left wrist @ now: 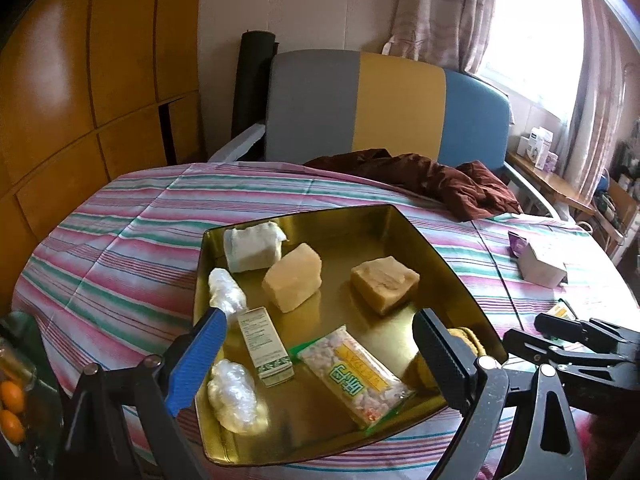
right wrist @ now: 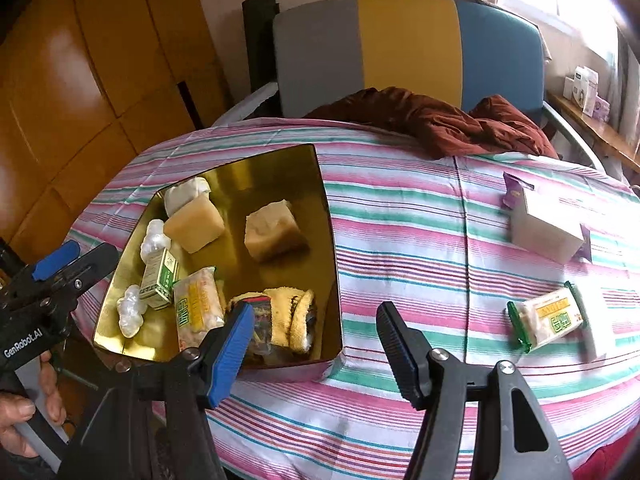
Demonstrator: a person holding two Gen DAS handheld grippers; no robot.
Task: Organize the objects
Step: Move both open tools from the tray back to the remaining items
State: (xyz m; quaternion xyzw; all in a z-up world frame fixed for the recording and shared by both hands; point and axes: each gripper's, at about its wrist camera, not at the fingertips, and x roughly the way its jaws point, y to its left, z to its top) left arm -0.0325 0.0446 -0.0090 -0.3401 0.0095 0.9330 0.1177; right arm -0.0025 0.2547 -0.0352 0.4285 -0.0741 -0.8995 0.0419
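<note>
Gold metal makes the tray, which sits at the left middle of the right wrist picture on the striped cloth. Many things are already laid in it: two soap blocks, a small green box, white wrapped lumps, a candy packet and a yellow sock.

Three things are left out on the cloth at the right side of that picture. A second candy packet lies at the lower right, and a white box lies above it with a purple packet just beside it.

The step in hand is judged to be a pick-up of one of these, most likely the second candy packet, since it is nearest. To do it well, the right gripper should be swung to the right and lowered over the packet. The packet should be taken across its short side, so it is not bent. The tray rim should be cleared on the way back, and a bare spot of gold should be picked.

The right gripper is seen partly spread, with nothing between its fingers and nothing touched. The left gripper is seen spread wide above the tray, at the bottom of the left wrist picture. Nothing is gripped by it either.
</note>
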